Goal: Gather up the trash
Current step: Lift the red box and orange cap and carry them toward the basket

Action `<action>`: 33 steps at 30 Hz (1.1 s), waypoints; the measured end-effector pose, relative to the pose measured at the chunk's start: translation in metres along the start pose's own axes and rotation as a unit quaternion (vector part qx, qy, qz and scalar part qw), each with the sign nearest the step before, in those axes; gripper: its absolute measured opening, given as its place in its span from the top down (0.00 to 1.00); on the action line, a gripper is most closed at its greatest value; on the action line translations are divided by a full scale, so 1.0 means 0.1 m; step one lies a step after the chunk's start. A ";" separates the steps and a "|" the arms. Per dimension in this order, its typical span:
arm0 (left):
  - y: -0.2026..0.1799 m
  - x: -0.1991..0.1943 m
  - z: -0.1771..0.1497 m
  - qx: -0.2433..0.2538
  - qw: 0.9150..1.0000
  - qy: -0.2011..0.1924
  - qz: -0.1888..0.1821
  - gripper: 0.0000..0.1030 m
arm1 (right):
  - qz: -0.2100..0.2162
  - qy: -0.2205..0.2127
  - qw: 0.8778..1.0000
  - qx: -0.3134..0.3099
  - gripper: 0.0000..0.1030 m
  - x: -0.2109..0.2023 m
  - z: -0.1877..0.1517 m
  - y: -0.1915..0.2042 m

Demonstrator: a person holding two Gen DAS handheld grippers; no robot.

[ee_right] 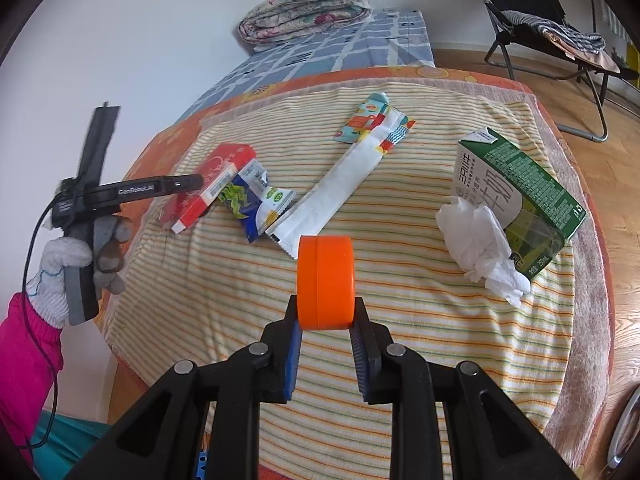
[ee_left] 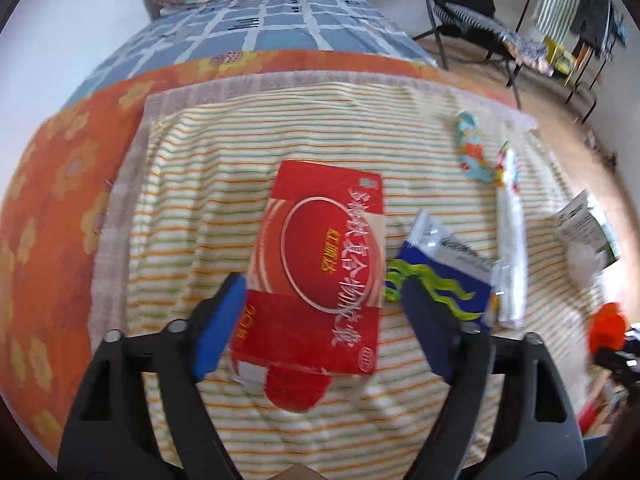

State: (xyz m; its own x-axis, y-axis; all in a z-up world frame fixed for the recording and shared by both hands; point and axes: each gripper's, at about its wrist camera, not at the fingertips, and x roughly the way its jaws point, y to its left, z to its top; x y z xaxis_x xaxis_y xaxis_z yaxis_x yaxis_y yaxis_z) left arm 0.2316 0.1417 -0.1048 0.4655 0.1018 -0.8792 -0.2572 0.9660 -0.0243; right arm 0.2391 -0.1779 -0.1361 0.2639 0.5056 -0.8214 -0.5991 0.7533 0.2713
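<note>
Over on the left, the left tool (ee_left: 316,312) hangs above the red carton (ee_left: 320,276), pads spread wide on either side of it and touching nothing. At the carton's three o'clock lies the blue snack wrapper (ee_left: 444,272), its edge right against the carton, then the long white wrapper (ee_left: 510,240). Risk here, as I judge it: the right pad sits over the blue wrapper, so closing could pinch both pieces or skid the flat carton across the cloth.

Moving right, the right tool (ee_right: 326,322) is clamped on the orange cap (ee_right: 326,282), gripped only along its lower edge, held above the bed. That shallow bite could let the cap twist out if swung fast. At its two o'clock, crumpled tissue (ee_right: 478,240) rests against the green milk carton (ee_right: 520,196), both untouched.

All this trash sits on a striped towel (ee_right: 400,280) spread over an orange floral blanket (ee_left: 60,200) on the bed; soft, so pressing down just sinks. A folded quilt (ee_right: 308,4) sits at twelve o'clock, a folding chair (ee_right: 560,20) on the wood floor at one.
</note>
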 end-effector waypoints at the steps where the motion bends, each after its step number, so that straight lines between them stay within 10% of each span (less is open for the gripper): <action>1: 0.00 0.04 0.00 0.006 1.000 0.005 0.009 0.15 | 0.000 0.000 1.000 -0.002 0.78 0.00 0.00 0.01; 14: 0.20 0.36 0.08 -0.082 0.996 0.006 -0.031 0.17 | 0.000 0.004 1.000 -0.001 0.78 0.04 0.01 0.00; 33: -0.05 -0.94 -0.42 -0.005 0.997 -0.050 -0.051 0.18 | 0.018 -0.027 0.999 -0.013 0.78 -0.51 -0.25 0.20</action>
State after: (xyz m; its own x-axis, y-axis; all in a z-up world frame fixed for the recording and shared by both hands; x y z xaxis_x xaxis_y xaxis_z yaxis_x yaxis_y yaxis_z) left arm 0.1539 0.1170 -0.0418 0.5719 0.0267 -0.8199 -0.2116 0.9705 -0.1160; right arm 0.1950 -0.1986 -0.1013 0.2816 0.5542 -0.7833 -0.6282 0.7235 0.2860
